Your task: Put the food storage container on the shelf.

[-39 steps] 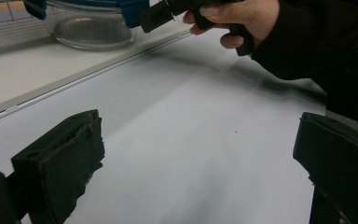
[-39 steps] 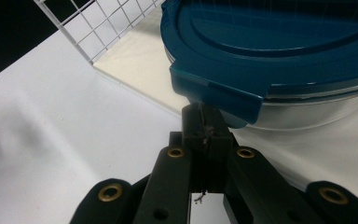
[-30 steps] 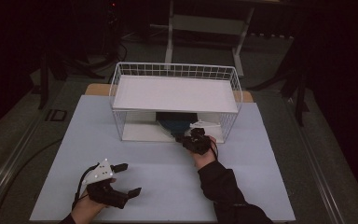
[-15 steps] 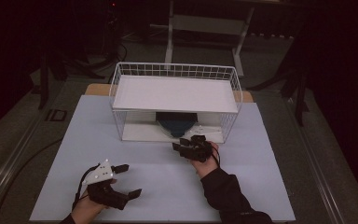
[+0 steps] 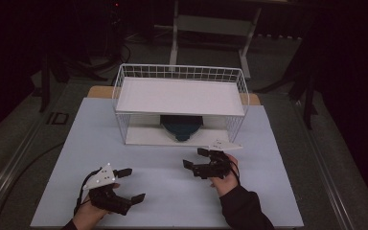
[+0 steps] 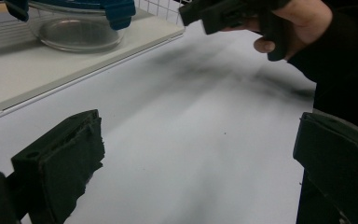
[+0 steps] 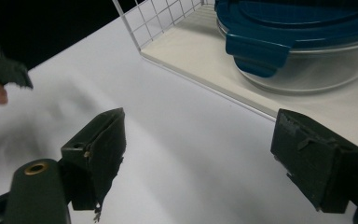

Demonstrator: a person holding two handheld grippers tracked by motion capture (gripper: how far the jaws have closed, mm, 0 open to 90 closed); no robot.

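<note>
My right gripper [image 5: 202, 162] has just been opening and stands wide with nothing between its jaws, while the glass bowl [image 7: 307, 60] with blue lid [image 7: 303, 21] sits on the rack's [image 5: 124, 103] lower shelf: heavy, slippery, breakable, best gripped by a lid clip.

a: how many things on the desk [image 5: 124, 143]?
b: one wire rack [image 5: 179, 76] with two levels, and one glass container [image 5: 181, 128] with one blue lid [image 7: 303, 18] on the lower level.
a: and hand-held grippers?
b: two, a left hand-held gripper [image 5: 130, 184] and a right hand-held gripper [image 5: 195, 159], two jaws each.
</note>
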